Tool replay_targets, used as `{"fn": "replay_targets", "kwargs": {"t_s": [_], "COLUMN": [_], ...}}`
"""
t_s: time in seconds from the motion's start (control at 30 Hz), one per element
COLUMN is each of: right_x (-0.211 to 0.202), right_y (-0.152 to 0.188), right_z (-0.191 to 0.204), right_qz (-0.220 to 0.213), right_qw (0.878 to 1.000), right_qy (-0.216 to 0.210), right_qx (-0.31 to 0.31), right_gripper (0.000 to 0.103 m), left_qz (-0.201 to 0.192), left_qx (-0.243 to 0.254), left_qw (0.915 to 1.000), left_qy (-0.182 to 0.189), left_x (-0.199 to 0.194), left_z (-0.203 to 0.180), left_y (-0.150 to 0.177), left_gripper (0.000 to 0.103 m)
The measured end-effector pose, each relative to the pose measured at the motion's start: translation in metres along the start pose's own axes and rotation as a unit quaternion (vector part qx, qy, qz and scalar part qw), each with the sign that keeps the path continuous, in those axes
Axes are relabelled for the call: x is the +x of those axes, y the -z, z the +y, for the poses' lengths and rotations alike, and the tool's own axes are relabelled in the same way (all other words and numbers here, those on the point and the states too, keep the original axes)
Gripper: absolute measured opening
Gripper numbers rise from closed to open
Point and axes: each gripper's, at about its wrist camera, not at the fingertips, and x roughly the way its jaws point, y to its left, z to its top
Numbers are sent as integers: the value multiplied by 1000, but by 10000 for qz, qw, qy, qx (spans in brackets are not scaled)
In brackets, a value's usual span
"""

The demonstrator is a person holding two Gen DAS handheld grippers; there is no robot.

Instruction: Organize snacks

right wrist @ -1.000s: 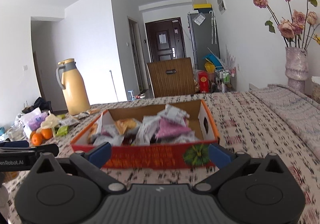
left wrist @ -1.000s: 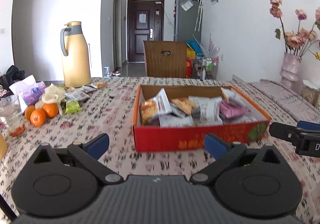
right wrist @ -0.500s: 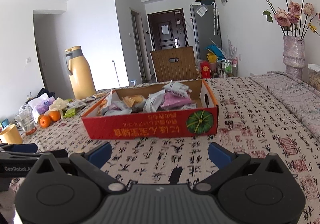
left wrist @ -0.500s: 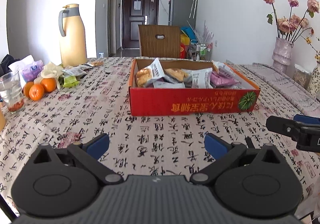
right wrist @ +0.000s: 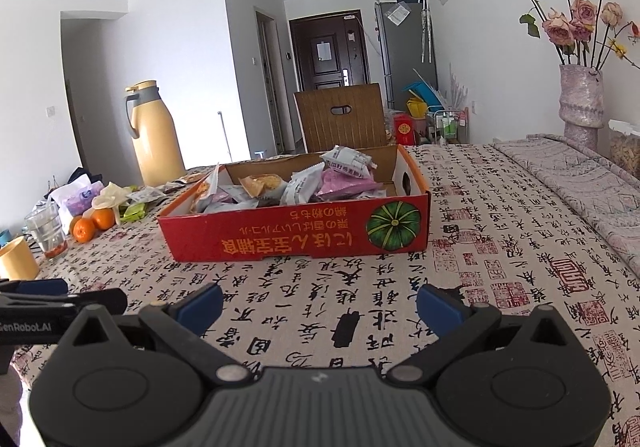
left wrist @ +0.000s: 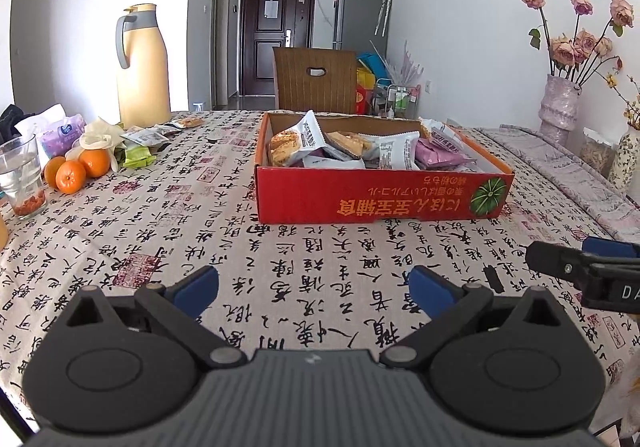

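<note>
A red cardboard box [left wrist: 376, 199] [right wrist: 296, 235] stands on the table and holds several snack packets [left wrist: 304, 139] [right wrist: 344, 183], white, purple and orange. A few loose snack packets [left wrist: 140, 151] [right wrist: 136, 207] lie at the far left by the oranges. My left gripper [left wrist: 314, 289] is open and empty, low over the tablecloth in front of the box. My right gripper [right wrist: 320, 305] is open and empty, also in front of the box. Each gripper shows at the edge of the other's view.
A yellow thermos jug [left wrist: 142, 63], oranges [left wrist: 76, 171], a glass [left wrist: 22, 175], a tissue pack [left wrist: 60, 135] and a yellow cup [right wrist: 16, 259] stand at the left. A vase of dried roses [left wrist: 560, 107] stands at the right. A wooden chair [left wrist: 316, 75] is behind the table.
Both grippers have pulled back from the box toward the near edge of the table; the box now looks farther away. Both stay open and empty.
</note>
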Motion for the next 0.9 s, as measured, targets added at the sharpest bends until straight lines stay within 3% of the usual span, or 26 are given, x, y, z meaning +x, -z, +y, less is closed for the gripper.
{"fn": "replay_targets", "kwargs": {"t_s": [0.9], "right_x": [2], "right_y": [0], "right_z": [2], "right_qz": [48], "right_qw": [10000], "right_qy": [-2], "right_qx": [-32], "right_gripper": [103], "left_qz": [-11], "left_qx": [10], "left_qw": [10000], "left_qy": [12], "left_x": [0], "left_z": [0], "left_y": [-1], "left_gripper": [103]}}
